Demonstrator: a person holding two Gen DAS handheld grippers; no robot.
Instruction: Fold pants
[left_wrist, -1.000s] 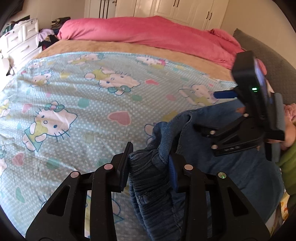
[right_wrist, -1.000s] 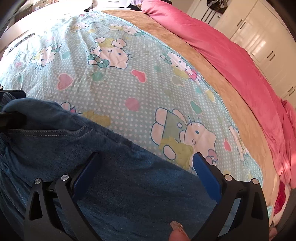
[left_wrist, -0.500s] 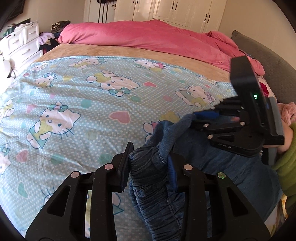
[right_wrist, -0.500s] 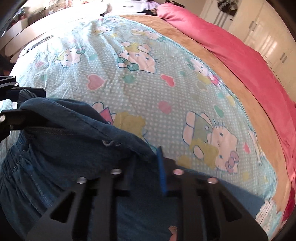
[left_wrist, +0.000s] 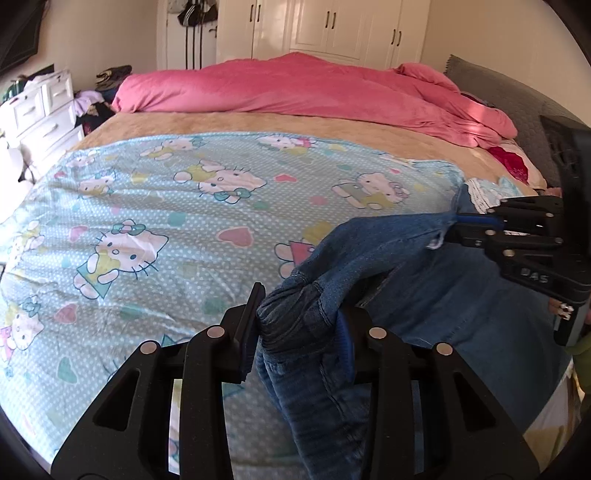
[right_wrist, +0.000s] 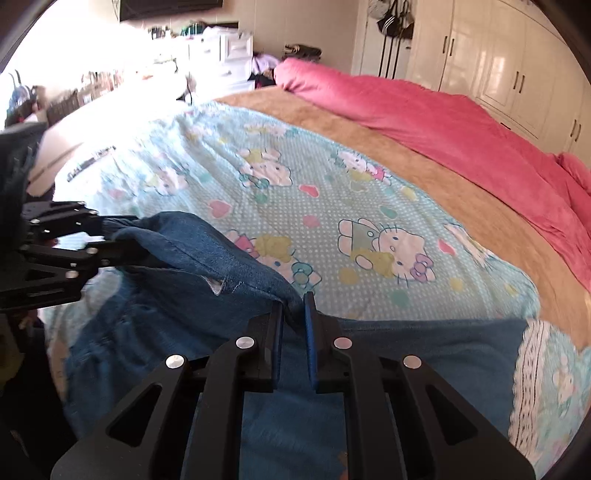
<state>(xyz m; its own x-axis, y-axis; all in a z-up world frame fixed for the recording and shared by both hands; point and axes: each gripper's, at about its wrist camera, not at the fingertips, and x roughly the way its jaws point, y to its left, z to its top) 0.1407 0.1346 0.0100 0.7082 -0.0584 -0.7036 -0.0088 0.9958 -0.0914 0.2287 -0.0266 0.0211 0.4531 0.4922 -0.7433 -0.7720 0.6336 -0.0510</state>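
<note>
Hanging between the two claws, the jeans (left_wrist: 373, 251) run along the bed's (left_wrist: 258, 122) near edge, their waistband stretched crosswise. Left gripper (left_wrist: 299, 325) pinches a thick bunched fold; right gripper (right_wrist: 293, 314) is clamped on the thin hem.

The room is bright with daylight. In the right wrist view, strong light comes from the upper left and washes the white chest of drawers (right_wrist: 229, 55) and the near bed edge almost pure white. The glossy white wardrobe doors (right_wrist: 509, 70) shine with glare. A sunny patch glows on the pink fluffy duvet (left_wrist: 476, 122). Both pictures bend round at the edges, with dark corners. The right wrist view looks a bit blurry; the left one is sharper.
</note>
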